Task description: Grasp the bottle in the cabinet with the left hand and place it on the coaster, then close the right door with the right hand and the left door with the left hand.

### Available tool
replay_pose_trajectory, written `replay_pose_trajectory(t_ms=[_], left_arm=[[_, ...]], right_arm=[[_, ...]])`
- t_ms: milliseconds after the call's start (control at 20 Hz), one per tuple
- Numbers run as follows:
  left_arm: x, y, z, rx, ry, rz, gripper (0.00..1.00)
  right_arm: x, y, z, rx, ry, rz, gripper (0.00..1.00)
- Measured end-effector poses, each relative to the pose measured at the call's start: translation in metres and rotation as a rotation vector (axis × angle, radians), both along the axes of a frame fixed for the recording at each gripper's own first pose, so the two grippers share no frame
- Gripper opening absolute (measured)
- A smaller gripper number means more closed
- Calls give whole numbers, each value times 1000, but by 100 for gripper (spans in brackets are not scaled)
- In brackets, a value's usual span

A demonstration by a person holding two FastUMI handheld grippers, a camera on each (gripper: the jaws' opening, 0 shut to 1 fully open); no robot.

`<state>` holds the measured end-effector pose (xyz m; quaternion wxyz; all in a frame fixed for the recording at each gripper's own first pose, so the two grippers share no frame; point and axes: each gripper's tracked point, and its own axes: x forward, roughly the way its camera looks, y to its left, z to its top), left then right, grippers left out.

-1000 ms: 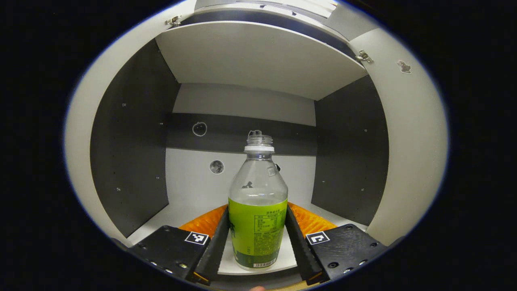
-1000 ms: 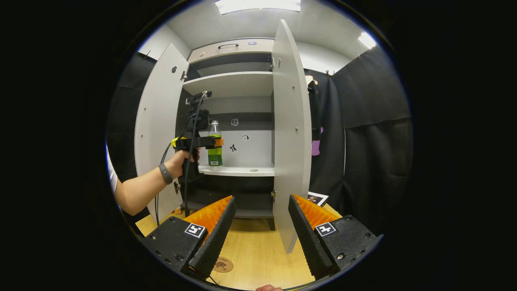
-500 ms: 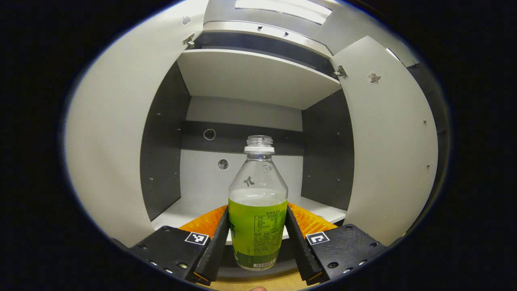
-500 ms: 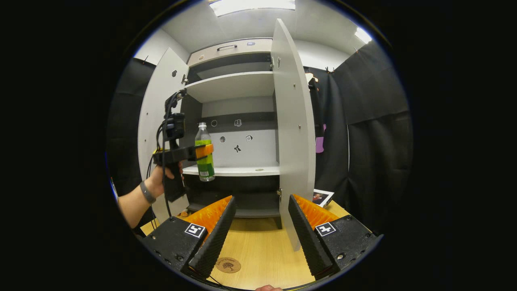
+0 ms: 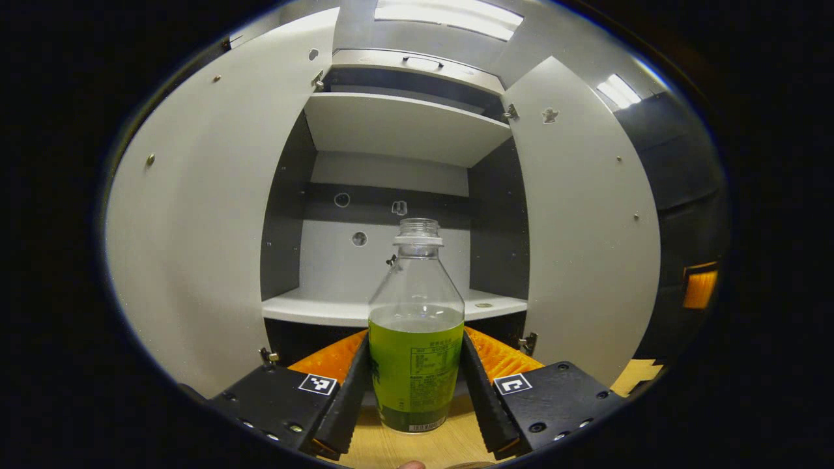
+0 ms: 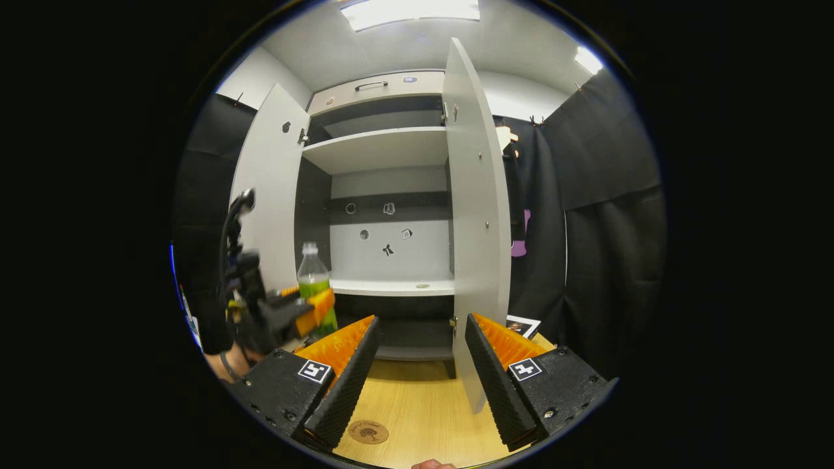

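Note:
The clear bottle [image 5: 416, 326], with a green label and green liquid and no cap, hangs upright in front of the open cabinet, above the wooden table. My left gripper [image 5: 416, 384] is shut on the bottle's lower body. In the right gripper view the bottle [image 6: 314, 286] and the left gripper [image 6: 306, 311] sit low at the left, outside the cabinet. The round cork coaster [image 6: 368, 431] lies on the table between the fingers of my right gripper [image 6: 417, 381], which is open and holds nothing. The right door [image 6: 479, 228] and the left door [image 6: 270, 189] both stand open.
The cabinet's middle shelf [image 5: 391, 307] is bare apart from a small round mark. An upper shelf [image 5: 407, 127] spans the cabinet above. A printed card [image 6: 519, 322] lies on the table [image 6: 423, 404] behind the right door. A hand holds the left gripper.
The left gripper has drawn the bottle back out of the cabinet and down toward the table. The right gripper has hardly moved.

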<state>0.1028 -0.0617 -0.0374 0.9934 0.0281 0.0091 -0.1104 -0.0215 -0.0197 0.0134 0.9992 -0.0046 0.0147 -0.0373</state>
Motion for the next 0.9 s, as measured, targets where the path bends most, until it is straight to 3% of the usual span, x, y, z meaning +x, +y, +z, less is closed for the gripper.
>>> replay_pose_trajectory(t_ms=[300, 500, 750, 900], left_arm=[[-46, -33, -67, 36, -9, -73, 72], [-68, -45, -128, 99, 55, -75, 72], [-80, -53, -160, 95, 54, -56, 72], [-86, -57, -174, 34, 102, -67, 72]], right_arm=[[1, -14, 6, 11, 8, -29, 81], [0, -19, -1, 13, 49, -51, 81], [-1, -18, -15, -3, 106, -62, 81], [1, -16, -17, -7, 115, -58, 82]])
